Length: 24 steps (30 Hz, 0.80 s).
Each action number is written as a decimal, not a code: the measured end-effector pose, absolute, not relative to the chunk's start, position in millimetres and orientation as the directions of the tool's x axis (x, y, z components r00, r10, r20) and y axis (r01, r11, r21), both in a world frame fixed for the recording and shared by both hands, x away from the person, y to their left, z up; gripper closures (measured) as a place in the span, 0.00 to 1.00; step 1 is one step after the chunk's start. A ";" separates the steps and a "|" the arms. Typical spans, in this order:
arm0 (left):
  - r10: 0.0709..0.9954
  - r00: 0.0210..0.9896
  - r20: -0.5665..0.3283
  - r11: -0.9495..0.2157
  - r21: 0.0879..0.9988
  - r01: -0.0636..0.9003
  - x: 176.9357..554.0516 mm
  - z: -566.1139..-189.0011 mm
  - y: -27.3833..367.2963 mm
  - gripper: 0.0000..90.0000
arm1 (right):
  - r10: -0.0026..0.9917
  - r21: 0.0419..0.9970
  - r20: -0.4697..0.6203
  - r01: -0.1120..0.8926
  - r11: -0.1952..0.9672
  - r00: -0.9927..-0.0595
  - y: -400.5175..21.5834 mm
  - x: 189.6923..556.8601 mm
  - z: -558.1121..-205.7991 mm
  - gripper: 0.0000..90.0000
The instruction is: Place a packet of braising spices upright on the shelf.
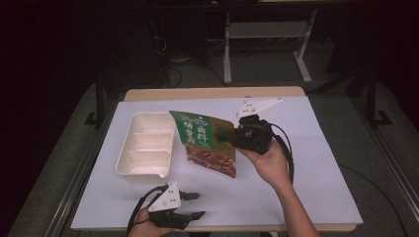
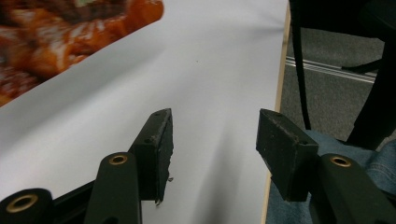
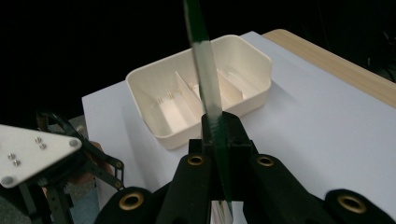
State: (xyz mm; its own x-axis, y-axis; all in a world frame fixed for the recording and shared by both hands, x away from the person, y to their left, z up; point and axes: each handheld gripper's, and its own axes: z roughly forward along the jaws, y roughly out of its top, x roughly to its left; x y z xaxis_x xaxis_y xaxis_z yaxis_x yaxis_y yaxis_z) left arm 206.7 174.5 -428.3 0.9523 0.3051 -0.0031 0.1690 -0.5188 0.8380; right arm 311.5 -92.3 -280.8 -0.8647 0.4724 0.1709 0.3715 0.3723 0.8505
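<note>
A green and orange food pouch [image 1: 203,142] hangs tilted above the white table, just right of the tray. My right gripper [image 1: 223,136] is shut on the pouch's right edge. In the right gripper view the pouch [image 3: 204,65] is seen edge-on, rising from between the closed jaws of the right gripper [image 3: 219,135]. My left gripper [image 1: 195,204] rests low near the table's front edge, open with nothing between its jaws. In the left gripper view the left gripper [image 2: 215,140] sits over bare white surface, with the pouch's orange print [image 2: 70,32] at upper left.
A white divided tray [image 1: 123,148] sits empty at the table's left, its wall [image 3: 254,88] beyond the pouch. The wooden front edge [image 2: 276,112] runs close beside my left gripper, with a person's jeans-clad leg [image 2: 373,168] past it. A desk frame [image 1: 227,49] stands behind the table.
</note>
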 end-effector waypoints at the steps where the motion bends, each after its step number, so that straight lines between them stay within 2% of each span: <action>1: 0.308 0.951 -0.009 -0.508 0.844 0.172 205.9 -429.0 173.7 0.50 | 0.462 0.852 0.161 0.359 0.381 -0.872 -87.5 312.5 -279.1 1.00; 24: 0.298 0.954 0.017 -0.502 0.853 0.142 199.7 -427.6 178.3 0.50 | 0.361 0.874 0.160 0.301 0.381 -0.919 -18.2 323.9 -261.7 1.00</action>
